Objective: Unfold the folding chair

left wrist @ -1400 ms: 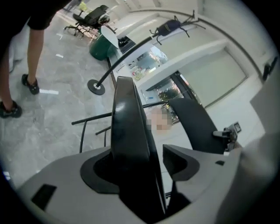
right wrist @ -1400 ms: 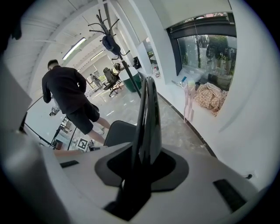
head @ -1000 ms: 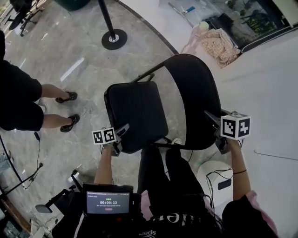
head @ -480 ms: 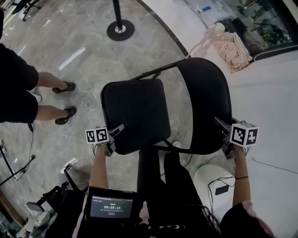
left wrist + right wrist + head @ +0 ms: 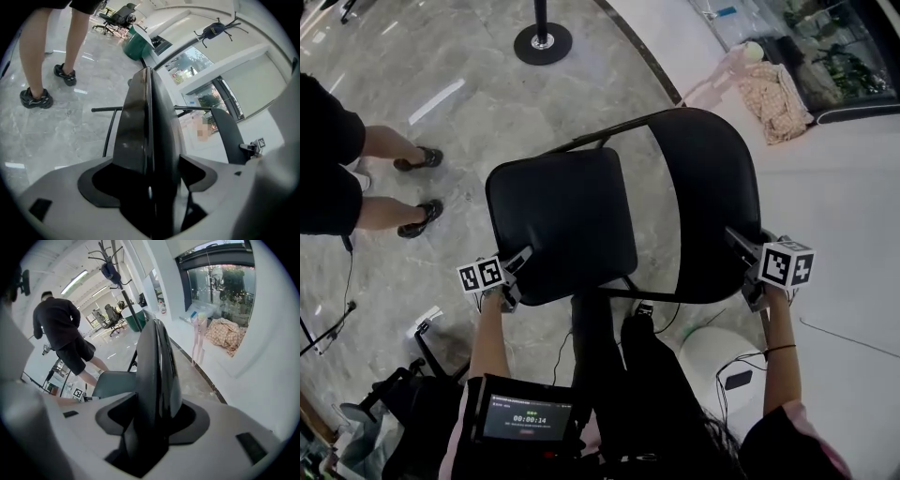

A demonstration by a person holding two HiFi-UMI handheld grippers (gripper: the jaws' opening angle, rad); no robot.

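Two grippers are at one folding chair. The chair stands on the shiny floor in the middle of the head view. Its seat looks flat and pushed down. Its backrest is on the seat's 3 o'clock side. So I think the chair is opened out now.

The left gripper is at the seat's 7 o'clock corner. Its jaws have just been opening. In the left gripper view the seat's edge sits between them, with dark gaps on both sides. So they are loose and are not pinching it.

The right gripper is at the backrest's 4 o'clock edge. Its jaws have just been opening too. The backrest's edge is between them, with gaps beside it, so this one has let go as well.

I think this is the letting-go step, right at the end of the job. Next, both grippers need to slide straight back toward 6 o'clock, off the edges. They should go slowly and not hook the chair, or it could slide or tip.

A person's shoes are at 9 o'clock, well apart from the chair. A black post base is at 12 o'clock. A pink spotty cloth lies at 1 o'clock.
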